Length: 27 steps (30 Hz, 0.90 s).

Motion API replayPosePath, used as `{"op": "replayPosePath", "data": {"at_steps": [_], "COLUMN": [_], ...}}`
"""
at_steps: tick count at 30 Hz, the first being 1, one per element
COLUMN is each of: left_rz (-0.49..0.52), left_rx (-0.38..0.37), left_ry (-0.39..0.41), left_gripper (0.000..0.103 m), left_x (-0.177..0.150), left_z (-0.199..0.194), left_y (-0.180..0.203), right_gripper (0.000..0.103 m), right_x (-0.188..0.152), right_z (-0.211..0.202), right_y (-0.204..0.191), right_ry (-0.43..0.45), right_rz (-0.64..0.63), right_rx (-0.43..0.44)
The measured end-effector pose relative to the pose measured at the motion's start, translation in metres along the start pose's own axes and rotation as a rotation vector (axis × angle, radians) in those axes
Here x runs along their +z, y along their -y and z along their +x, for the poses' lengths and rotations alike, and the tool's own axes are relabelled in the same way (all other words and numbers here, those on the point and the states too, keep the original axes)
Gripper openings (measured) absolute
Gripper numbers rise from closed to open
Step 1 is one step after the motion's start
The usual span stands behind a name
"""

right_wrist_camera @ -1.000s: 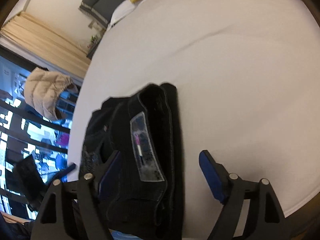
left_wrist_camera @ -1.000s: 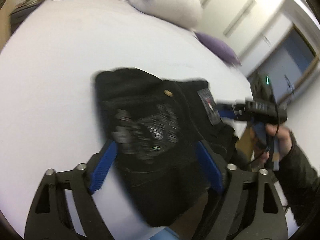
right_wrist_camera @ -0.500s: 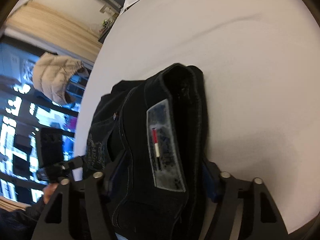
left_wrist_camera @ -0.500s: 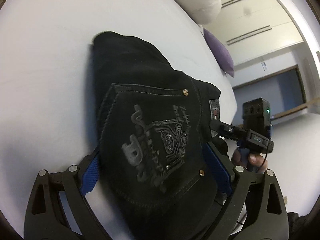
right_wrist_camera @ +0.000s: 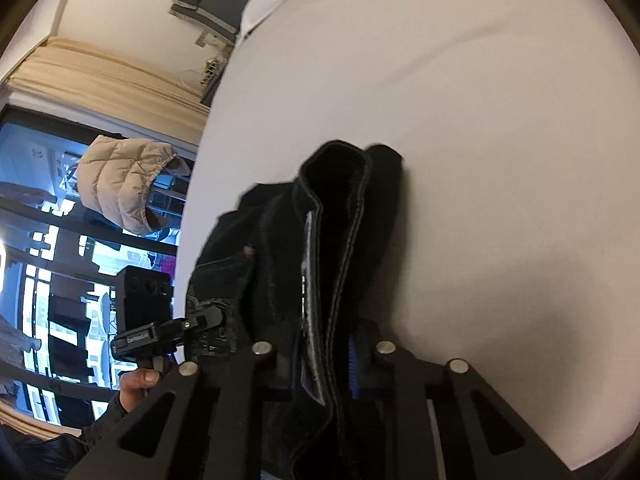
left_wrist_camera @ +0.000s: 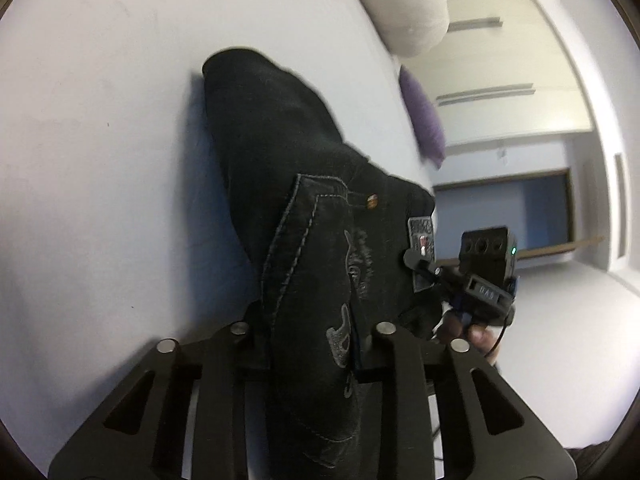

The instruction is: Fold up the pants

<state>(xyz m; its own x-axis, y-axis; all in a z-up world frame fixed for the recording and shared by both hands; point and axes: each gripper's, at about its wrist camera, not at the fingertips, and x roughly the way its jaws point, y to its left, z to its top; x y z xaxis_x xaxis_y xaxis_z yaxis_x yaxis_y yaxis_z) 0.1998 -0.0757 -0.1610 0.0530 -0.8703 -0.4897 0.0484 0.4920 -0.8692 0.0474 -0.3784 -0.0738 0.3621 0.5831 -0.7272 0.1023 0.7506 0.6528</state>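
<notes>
Black folded jeans (left_wrist_camera: 288,184) lie on the white bed, with an embroidered back pocket and a waistband patch. My left gripper (left_wrist_camera: 312,344) is shut on the pocket side of the bundle. My right gripper (right_wrist_camera: 324,352) is shut on the waistband end (right_wrist_camera: 340,216), next to the patch. The right gripper also shows in the left wrist view (left_wrist_camera: 480,280), touching the jeans at the patch. The left gripper shows in the right wrist view (right_wrist_camera: 168,328), at the bundle's left edge. The fingertips are buried in the cloth.
The white bed sheet (left_wrist_camera: 100,140) spreads to the left and far side. A white pillow (left_wrist_camera: 404,4) and a purple cushion (left_wrist_camera: 424,120) lie at the head. A beige jacket (right_wrist_camera: 120,184) hangs by the window beyond the bed edge.
Both grippers went from open around the folded jeans to shut on them. The jeans now bunch up narrower between the fingers.
</notes>
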Motion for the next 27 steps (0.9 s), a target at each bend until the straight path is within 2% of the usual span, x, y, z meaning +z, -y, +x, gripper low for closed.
{"op": "replayPosePath", "data": {"at_steps": [3,7,12,18,23,25,26,27], "left_rz": [0.02,0.056,0.118,0.093,0.05,0.03,0.019,0.008], "left_rx": [-0.041,-0.044,0.086,0.187,0.261,0.271,0.273,0.274], "left_ry": [0.044,0.123,0.19,0.226,0.21,0.206,0.212,0.22], "left_gripper": [0.02,0.02,0.02,0.02,0.022,0.027,0.034,0.036], "left_x": [0.007,0.037,0.095,0.159,0.191,0.191,0.188,0.184], "left_z": [-0.024,-0.07,-0.126,-0.17,-0.187,-0.187,-0.189,-0.192], "left_y": [0.012,0.021,0.009,-0.036,-0.098,-0.118,-0.126,-0.133], "right_gripper": [0.019,0.019,0.019,0.019,0.02,0.03,0.041,0.041], "right_x": [0.01,0.04,0.101,0.154,0.181,0.181,0.181,0.179], "right_z": [-0.004,0.003,0.062,0.141,0.201,0.213,0.217,0.217], "right_y": [-0.028,-0.063,-0.105,-0.135,-0.128,-0.114,-0.107,-0.1], "right_ry": [0.015,0.031,0.014,-0.021,-0.077,-0.086,-0.087,-0.083], "right_rz": [-0.054,-0.099,-0.123,-0.115,-0.079,-0.04,-0.009,0.015], "right_rx": [0.006,0.05,0.075,0.09,0.079,0.053,0.062,0.081]}}
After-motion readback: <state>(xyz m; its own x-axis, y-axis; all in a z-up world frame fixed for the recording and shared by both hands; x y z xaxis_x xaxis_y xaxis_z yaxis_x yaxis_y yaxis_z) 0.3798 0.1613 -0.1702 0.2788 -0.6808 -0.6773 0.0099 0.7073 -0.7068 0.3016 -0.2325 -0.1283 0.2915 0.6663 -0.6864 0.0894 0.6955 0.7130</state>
